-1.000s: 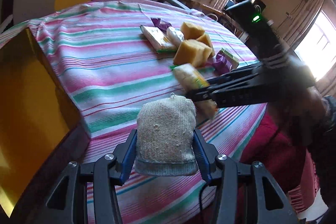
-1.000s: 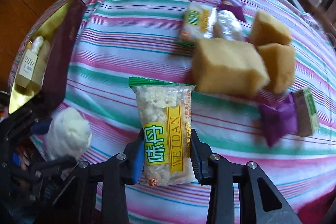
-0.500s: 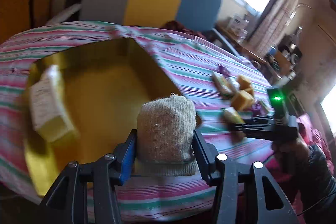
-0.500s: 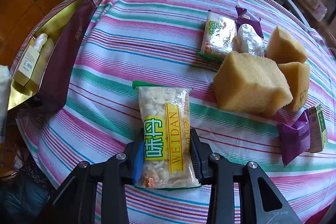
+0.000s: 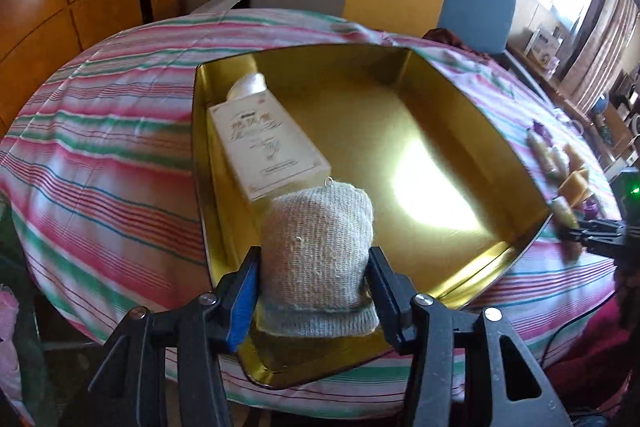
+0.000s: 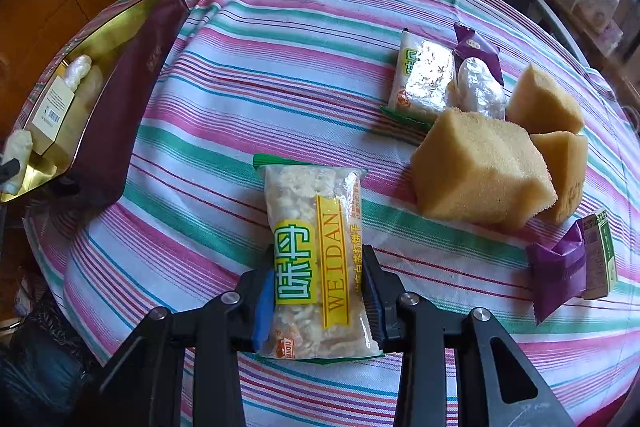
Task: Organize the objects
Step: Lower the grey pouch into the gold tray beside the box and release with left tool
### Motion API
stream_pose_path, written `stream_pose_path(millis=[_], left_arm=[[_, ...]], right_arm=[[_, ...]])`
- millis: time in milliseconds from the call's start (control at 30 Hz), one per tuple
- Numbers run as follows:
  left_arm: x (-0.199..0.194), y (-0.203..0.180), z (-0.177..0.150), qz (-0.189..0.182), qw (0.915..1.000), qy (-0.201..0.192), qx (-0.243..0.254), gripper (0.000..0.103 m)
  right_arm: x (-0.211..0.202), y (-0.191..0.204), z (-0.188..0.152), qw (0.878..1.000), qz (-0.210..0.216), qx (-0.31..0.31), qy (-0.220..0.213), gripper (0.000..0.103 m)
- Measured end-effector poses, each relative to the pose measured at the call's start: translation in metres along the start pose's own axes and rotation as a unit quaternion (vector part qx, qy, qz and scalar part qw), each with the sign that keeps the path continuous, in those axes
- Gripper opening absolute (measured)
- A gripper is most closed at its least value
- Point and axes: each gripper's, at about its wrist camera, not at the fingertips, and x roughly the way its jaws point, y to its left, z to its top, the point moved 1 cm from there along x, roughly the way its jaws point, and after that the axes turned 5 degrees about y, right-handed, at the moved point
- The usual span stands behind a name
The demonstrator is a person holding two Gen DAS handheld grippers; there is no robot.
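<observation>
A striped counter (image 5: 120, 147) is carrying a gold tin (image 5: 440, 115); the left tongs (image 5: 314, 287) are pinching a knitted pouch (image 5: 316, 251) directly above its near corner, while the right tongs (image 6: 318, 299) are gripping a snack packet (image 6: 316, 259) lengthwise, well apart.

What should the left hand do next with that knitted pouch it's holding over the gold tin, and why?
Probably lower the knitted pouch into the bare gold floor of the tin, just right of the white box, then let go. The left gripper already holds it above the tin's near end, and that stretch looks free. The right gripper can wait with its snack packet.
</observation>
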Motion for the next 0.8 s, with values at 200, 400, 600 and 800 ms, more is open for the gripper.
stream_pose_path(millis=[200,400,600,800], left_arm=[[-0.004,0.003,-0.006,-0.001,1.0000,-0.008,-0.005,0.053],[-0.011,0.003,-0.006,0.016,0.9996,-0.020,-0.010,0.053],[-0.025,0.007,-0.002,0.039,0.9974,-0.046,-0.038,0.053],[-0.043,0.006,0.002,0.058,0.9940,-0.078,-0.051,0.053]], right_arm=[[0.009,0.001,0.005,1.000,0.000,0.002,-0.001,0.039],[0.007,0.003,0.002,1.000,0.000,0.002,-0.001,0.039],[0.006,0.005,0.001,1.000,-0.002,0.001,-0.002,0.039],[0.002,0.007,-0.002,1.000,-0.004,0.009,-0.003,0.039]])
